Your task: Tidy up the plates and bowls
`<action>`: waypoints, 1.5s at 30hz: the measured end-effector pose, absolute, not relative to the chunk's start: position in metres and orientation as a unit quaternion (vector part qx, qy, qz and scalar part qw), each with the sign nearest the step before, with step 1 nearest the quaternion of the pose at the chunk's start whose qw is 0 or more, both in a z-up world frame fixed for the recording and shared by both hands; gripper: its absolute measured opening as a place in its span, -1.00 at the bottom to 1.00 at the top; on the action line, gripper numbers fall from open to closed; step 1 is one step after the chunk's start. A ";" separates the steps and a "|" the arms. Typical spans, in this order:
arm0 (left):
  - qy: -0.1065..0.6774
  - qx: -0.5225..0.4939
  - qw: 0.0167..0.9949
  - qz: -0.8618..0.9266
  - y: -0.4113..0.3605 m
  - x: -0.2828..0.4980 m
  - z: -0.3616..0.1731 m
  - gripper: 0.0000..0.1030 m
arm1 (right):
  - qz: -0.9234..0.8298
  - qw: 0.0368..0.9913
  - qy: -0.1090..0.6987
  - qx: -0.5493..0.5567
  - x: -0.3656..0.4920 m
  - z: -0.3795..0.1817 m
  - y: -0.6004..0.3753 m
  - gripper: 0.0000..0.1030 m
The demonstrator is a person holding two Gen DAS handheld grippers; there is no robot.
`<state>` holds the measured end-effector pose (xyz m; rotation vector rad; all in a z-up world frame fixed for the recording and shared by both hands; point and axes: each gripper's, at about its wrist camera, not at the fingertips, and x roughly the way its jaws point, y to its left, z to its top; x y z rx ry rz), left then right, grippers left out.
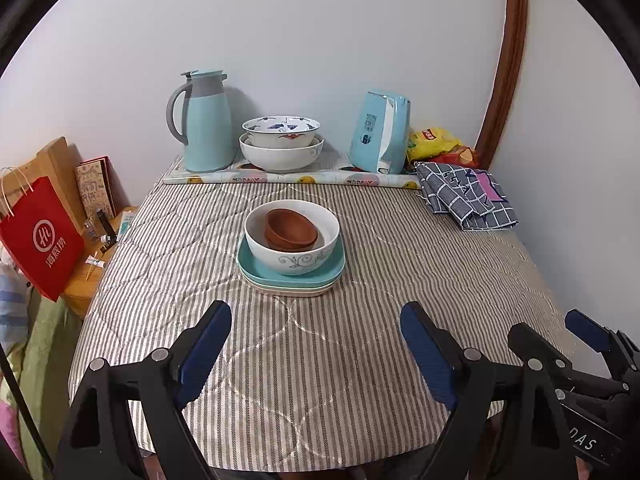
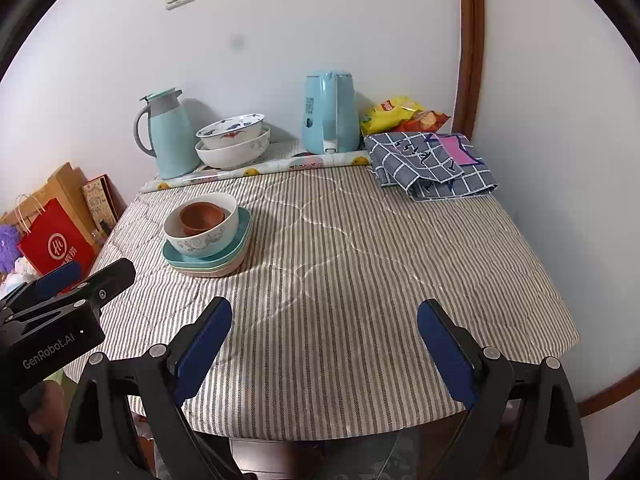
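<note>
In the middle of the striped table stands a stack. Brown bowls (image 1: 290,230) (image 2: 202,216) nest inside a white bowl with a blue scroll pattern (image 1: 296,258) (image 2: 206,240). That bowl rests on a teal plate (image 1: 250,262) (image 2: 240,236) over cream plates (image 1: 288,286) (image 2: 216,270). At the back, a blue-patterned bowl (image 1: 280,130) (image 2: 232,130) sits in a larger white bowl (image 1: 280,160) (image 2: 228,158). My left gripper (image 1: 316,312) (image 2: 92,272) is open and empty, short of the stack. My right gripper (image 2: 325,308) (image 1: 556,332) is open and empty over bare cloth, right of the stack.
Along the back wall stand a light-blue thermos jug (image 1: 206,128), a blue kettle (image 1: 380,132) and snack bags (image 1: 434,144), on a rolled patterned mat (image 1: 292,178). A folded checked cloth (image 1: 466,194) lies back right. A red paper bag (image 1: 40,236) stands on a side table at the left.
</note>
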<state>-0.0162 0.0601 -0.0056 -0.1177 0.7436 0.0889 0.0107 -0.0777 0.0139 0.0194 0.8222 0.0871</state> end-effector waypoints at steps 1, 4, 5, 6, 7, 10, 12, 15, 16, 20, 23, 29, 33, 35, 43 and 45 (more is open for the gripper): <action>0.363 -0.057 0.929 0.042 0.060 -0.016 -0.006 0.67 | 0.042 0.916 0.400 0.009 0.010 0.014 -0.078 0.81; 0.365 -0.053 0.929 0.043 0.059 -0.017 -0.007 0.67 | 0.042 0.916 0.399 0.008 0.010 0.014 -0.078 0.81; 0.365 -0.053 0.929 0.042 0.059 -0.017 -0.007 0.67 | 0.042 0.916 0.399 0.008 0.010 0.014 -0.078 0.81; 0.365 -0.052 0.929 0.042 0.059 -0.017 -0.007 0.67 | 0.042 0.916 0.399 0.008 0.010 0.014 -0.077 0.81; 0.365 -0.053 0.928 0.043 0.059 -0.017 -0.007 0.67 | 0.042 0.916 0.399 0.007 0.010 0.014 -0.077 0.81; 0.365 -0.055 0.928 0.045 0.060 -0.017 -0.007 0.67 | 0.043 0.916 0.399 0.005 0.009 0.014 -0.076 0.81; 0.362 -0.058 0.929 0.046 0.061 -0.018 -0.006 0.67 | 0.043 0.916 0.399 0.004 0.009 0.014 -0.075 0.81; 0.362 -0.056 0.929 0.047 0.062 -0.018 -0.005 0.67 | 0.043 0.916 0.399 0.004 0.009 0.014 -0.075 0.81; 0.362 -0.056 0.929 0.047 0.062 -0.018 -0.005 0.67 | 0.043 0.916 0.399 0.004 0.009 0.014 -0.075 0.81; 0.364 -0.055 0.929 0.046 0.063 -0.018 -0.005 0.67 | 0.043 0.916 0.399 0.004 0.009 0.014 -0.075 0.81; 0.364 -0.055 0.929 0.046 0.063 -0.017 -0.005 0.67 | 0.043 0.916 0.399 0.004 0.009 0.014 -0.074 0.81; 0.363 -0.053 0.929 0.045 0.062 -0.018 -0.003 0.67 | 0.044 0.916 0.398 0.004 0.008 0.014 -0.072 0.81; 0.362 -0.054 0.930 0.045 0.063 -0.018 -0.003 0.67 | 0.044 0.917 0.397 0.003 0.007 0.016 -0.070 0.81; 0.361 -0.054 0.930 0.044 0.062 -0.019 -0.002 0.67 | 0.045 0.917 0.397 0.004 0.007 0.016 -0.070 0.81; 0.358 -0.056 0.931 0.044 0.062 -0.020 -0.001 0.67 | 0.045 0.918 0.395 0.005 0.007 0.017 -0.071 0.81; 0.358 -0.056 0.931 0.044 0.063 -0.020 0.000 0.67 | 0.045 0.918 0.394 0.005 0.007 0.018 -0.071 0.81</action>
